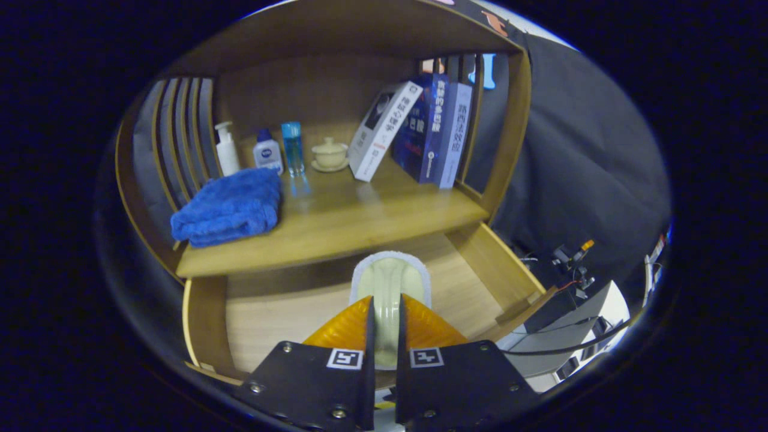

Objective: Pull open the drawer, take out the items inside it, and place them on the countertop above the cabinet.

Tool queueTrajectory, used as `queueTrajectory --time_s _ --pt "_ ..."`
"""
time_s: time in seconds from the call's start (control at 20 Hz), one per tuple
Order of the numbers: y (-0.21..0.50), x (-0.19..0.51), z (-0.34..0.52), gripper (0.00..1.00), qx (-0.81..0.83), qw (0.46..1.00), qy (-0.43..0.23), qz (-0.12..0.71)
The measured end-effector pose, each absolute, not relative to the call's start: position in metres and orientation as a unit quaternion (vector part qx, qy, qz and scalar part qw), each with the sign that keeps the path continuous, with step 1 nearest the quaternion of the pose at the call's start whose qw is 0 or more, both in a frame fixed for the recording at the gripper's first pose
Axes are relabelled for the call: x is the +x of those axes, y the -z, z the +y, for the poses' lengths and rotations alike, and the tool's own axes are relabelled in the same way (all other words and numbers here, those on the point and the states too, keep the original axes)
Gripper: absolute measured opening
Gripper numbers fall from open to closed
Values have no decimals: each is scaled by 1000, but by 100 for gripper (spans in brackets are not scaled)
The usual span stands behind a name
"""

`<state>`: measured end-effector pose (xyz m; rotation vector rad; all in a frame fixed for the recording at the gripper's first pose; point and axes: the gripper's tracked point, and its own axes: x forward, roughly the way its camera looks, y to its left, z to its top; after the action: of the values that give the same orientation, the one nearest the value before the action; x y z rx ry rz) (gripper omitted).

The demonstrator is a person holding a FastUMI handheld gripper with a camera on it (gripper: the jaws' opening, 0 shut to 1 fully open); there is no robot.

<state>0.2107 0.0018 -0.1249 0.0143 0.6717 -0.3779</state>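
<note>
Gripper view, fingers clamped on pale brush, above open drawer

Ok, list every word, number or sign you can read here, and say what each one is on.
Nothing is clear enough to quote.
Book spines on the shelf: printed characters, too blurred to read.
Small white bottle: a blue label mark, too small to read.
Fingers, shut on the pale item over the open drawer: square black-and-white markers, patterns and not words.
</note>
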Motion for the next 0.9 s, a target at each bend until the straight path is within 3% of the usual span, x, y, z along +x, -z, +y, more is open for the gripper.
queueTrajectory --time_s 0.35,0.9 --pt "87 268 25 14 41 955 130 262" --pt "135 338 29 14 76 957 88 266"
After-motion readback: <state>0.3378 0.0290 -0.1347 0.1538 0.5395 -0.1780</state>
